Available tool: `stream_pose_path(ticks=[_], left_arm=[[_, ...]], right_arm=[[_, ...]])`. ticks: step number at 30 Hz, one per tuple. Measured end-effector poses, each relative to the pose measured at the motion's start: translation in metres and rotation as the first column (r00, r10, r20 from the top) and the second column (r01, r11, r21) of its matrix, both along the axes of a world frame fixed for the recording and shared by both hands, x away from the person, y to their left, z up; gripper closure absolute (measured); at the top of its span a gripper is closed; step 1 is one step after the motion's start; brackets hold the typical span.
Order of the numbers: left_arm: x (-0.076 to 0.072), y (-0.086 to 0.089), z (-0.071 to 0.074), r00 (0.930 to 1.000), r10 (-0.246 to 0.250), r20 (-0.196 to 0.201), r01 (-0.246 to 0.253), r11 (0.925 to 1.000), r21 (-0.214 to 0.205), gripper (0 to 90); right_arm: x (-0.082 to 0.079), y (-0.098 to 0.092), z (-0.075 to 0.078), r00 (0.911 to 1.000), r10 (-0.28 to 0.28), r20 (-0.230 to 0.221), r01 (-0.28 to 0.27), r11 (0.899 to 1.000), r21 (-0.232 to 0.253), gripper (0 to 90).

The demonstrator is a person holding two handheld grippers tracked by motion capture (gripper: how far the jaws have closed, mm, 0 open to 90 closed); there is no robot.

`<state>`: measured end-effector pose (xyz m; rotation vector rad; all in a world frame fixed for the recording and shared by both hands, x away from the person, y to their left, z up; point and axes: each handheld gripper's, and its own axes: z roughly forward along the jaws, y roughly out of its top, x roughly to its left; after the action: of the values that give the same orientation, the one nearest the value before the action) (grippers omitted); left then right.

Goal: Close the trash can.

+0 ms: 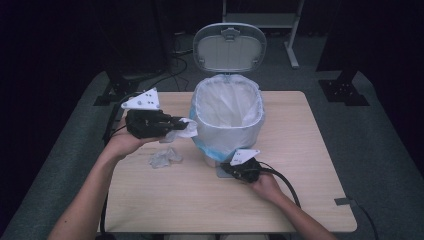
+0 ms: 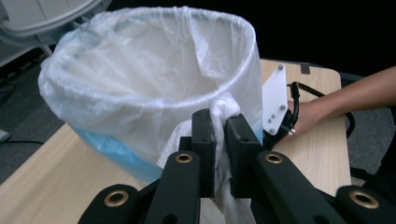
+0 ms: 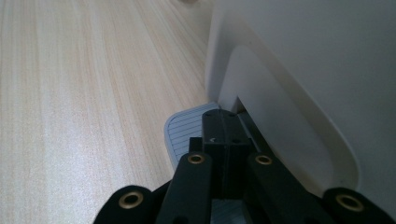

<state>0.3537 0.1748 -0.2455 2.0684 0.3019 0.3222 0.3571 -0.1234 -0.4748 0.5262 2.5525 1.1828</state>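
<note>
Crumpled white tissue (image 2: 224,112) was pinched between the jaws of the left tongs (image 2: 221,140), held up off the worktop (image 1: 300,150) right beside the rim of the pedal bin (image 1: 227,125), on its left side in the high view. Clamped tight, with tissue bulging out above and trailing below the jaws in the left gripper view. Not over the opening yet, just touching or nearly touching the outside of the white bin liner (image 2: 140,84); hard to tell which.

Same wad seen in the high view as a white lump (image 1: 182,129) sticking out of the left tongs (image 1: 172,125) toward the bin. Another crumpled bit, clear plastic wrap (image 1: 165,157) by the look of it, lay on the worktop below and a little nearer the person, well clear of both tongs.

Right tongs (image 1: 231,170) were down low at the front foot of the bin, jaws fully together with nothing between them, tips resting on the grey ribbed pedal (image 3: 187,128). Lid (image 1: 229,47) stood open and upright behind the bin. Blue edge of the liner hung down the bin's front left.
</note>
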Motion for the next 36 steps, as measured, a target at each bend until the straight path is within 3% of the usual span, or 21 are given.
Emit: stream_pose_path(ticks=[8, 11, 19, 36], left_arm=[[0.009, -0.016, 0.024, 0.9994, -0.03, 0.018, 0.03, 0.9995, -0.013, 83.8], [0.013, -0.026, 0.036, 0.9987, -0.043, 0.026, 0.043, 0.9991, -0.005, 83.8], [0.021, -0.049, 0.054, 0.9971, -0.067, 0.035, 0.066, 0.9977, 0.015, 83.8], [0.044, -0.085, 0.062, 0.9967, -0.079, 0.016, 0.078, 0.9962, 0.038, 83.7]], right_arm=[[0.0, 0.0, 0.0, 1.0, 0.004, 0.004, -0.004, 1.0, 0.0, 90.0], [0.0, 0.0, 0.0, 1.0, 0.004, 0.004, -0.004, 1.0, 0.001, 90.0], [0.0, 0.0, 0.0, 1.0, 0.004, 0.003, -0.004, 1.0, 0.001, 90.0], [0.0, 0.0, 0.0, 1.0, 0.004, 0.004, -0.004, 1.0, 0.001, 90.0]])
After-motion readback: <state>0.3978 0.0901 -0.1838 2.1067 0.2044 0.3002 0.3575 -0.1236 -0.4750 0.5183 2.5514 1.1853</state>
